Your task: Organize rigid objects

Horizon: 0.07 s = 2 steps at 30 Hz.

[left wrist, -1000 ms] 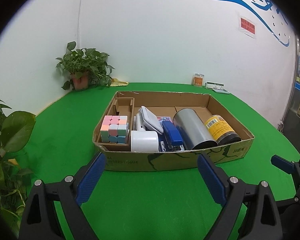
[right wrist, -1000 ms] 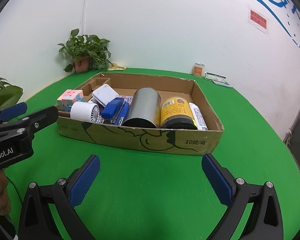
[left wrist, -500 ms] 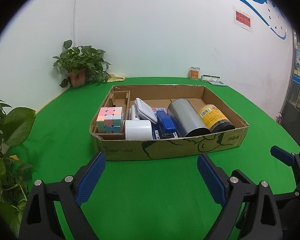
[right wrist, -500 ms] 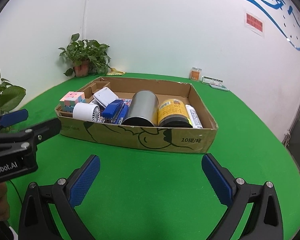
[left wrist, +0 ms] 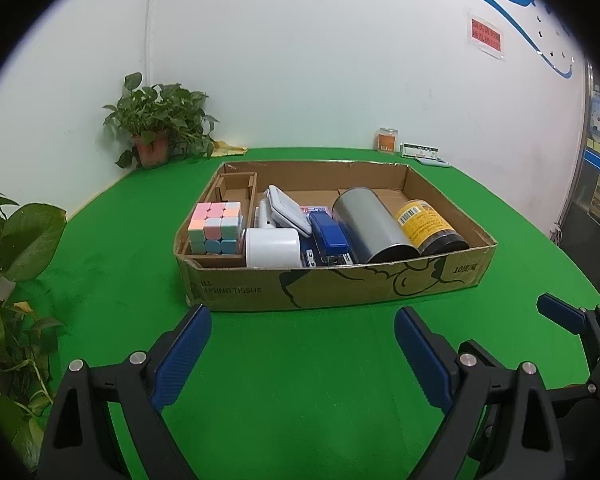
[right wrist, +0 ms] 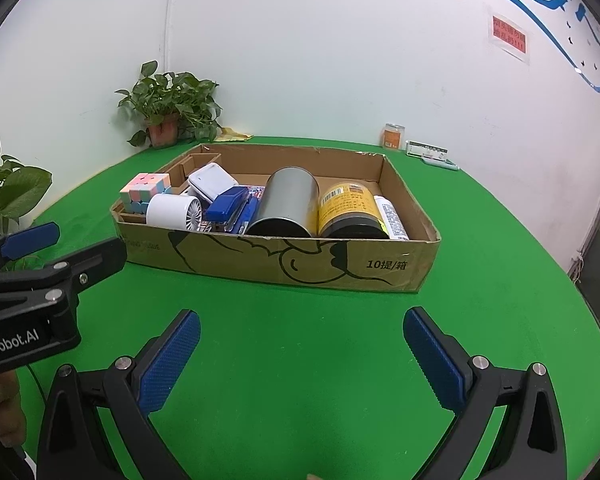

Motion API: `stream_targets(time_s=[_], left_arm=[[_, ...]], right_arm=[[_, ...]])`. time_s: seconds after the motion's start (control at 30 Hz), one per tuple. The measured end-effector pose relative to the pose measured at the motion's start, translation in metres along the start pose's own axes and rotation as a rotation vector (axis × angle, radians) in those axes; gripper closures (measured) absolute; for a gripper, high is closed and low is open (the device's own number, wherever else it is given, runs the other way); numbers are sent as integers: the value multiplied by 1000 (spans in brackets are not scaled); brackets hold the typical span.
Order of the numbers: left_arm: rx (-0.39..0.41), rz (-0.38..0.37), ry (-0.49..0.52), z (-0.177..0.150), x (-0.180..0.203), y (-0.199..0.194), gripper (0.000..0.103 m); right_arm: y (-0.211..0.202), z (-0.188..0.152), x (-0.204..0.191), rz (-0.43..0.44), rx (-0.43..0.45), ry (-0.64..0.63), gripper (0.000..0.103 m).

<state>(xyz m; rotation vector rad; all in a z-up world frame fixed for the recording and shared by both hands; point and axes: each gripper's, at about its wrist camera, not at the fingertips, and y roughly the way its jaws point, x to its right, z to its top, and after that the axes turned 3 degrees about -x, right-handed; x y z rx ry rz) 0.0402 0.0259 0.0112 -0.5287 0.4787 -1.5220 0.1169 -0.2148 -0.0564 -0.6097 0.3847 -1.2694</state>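
The cardboard box (left wrist: 340, 284) lies on the green bench (left wrist: 300, 380) ahead of both grippers – left gripper (left wrist: 302, 354) and right gripper (right wrist: 300, 356) fingers spread wide, holding nothing.

Matt brown corrugated cardboard box (left wrist: 340, 288) straight ahead of the left gripper (left wrist: 302, 332), printed in black ink. Inside it, a brushed-metal tin (left wrist: 370, 226) with a dull sheen; left of that, a glossy blue plastic stapler (left wrist: 329, 232) and a smooth white plastic cylinder (left wrist: 273, 247). The pastel puzzle cube (left wrist: 216, 226) looks like satin plastic. Under both grippers, the green table cover (right wrist: 300, 340) is a matt, felt-like cloth. The right gripper (right wrist: 300, 336) shows ribbed blue rubbery pads (right wrist: 432, 356) on matt black plastic arms.
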Motion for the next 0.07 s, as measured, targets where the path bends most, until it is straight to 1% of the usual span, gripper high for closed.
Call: stream_targets(time_s=[0.07], left_arm=[[0, -6, 6, 1, -1, 0, 10]], right_arm=[[0, 0, 0, 0, 2, 2, 1]])
